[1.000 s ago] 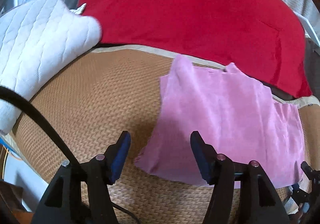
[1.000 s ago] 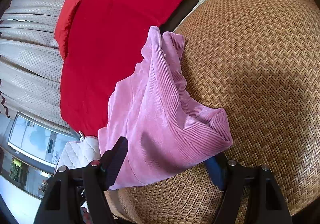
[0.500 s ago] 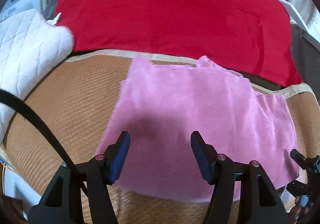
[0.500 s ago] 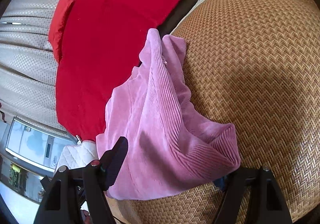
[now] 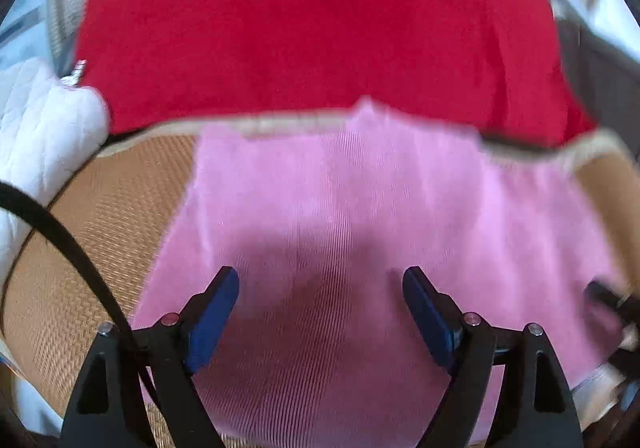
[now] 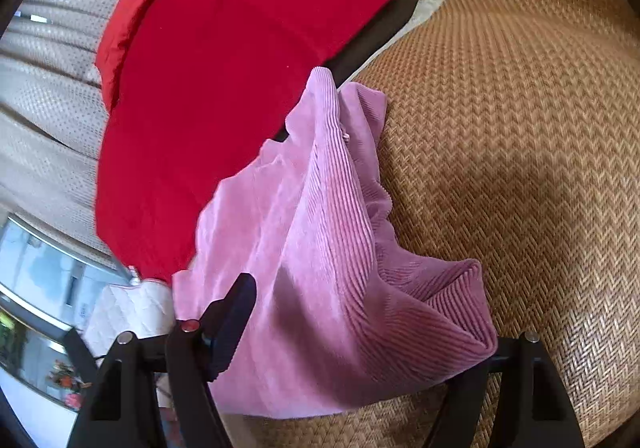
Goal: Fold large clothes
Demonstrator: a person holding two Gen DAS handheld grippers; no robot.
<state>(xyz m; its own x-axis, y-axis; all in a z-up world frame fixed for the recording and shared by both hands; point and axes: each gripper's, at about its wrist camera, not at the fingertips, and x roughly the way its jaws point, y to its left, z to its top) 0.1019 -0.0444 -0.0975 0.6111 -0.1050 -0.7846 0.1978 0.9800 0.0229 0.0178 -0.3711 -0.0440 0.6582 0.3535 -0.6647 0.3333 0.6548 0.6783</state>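
A pink corduroy garment (image 5: 380, 208) lies spread on the woven mat (image 5: 100, 216), its far edge against the red blanket. My left gripper (image 5: 320, 276) hangs over the garment's near part. Its jaws are opening, and its blue pads (image 5: 212, 308) stand wide apart with only flat cloth below them. In the right wrist view the same garment (image 6: 320, 248) is bunched into a ridge with a folded corner (image 6: 460, 312). My right gripper (image 6: 336, 308) straddles that bunch with wide jaws. The cloth lies loose between them and hides the right finger.
A red blanket (image 5: 320, 28) covers the far side beyond the mat's pale border. A white quilted pad (image 5: 40, 136) sits at the left. A black cable (image 5: 60, 236) crosses the left view. Bare mat (image 6: 520, 128) stretches right of the garment. Pale curtains (image 6: 48, 88) hang behind.
My left gripper has moved from beside the garment's left edge to over its middle, and its jaws have widened. In the right view the folded corner has slid down over the right pad.
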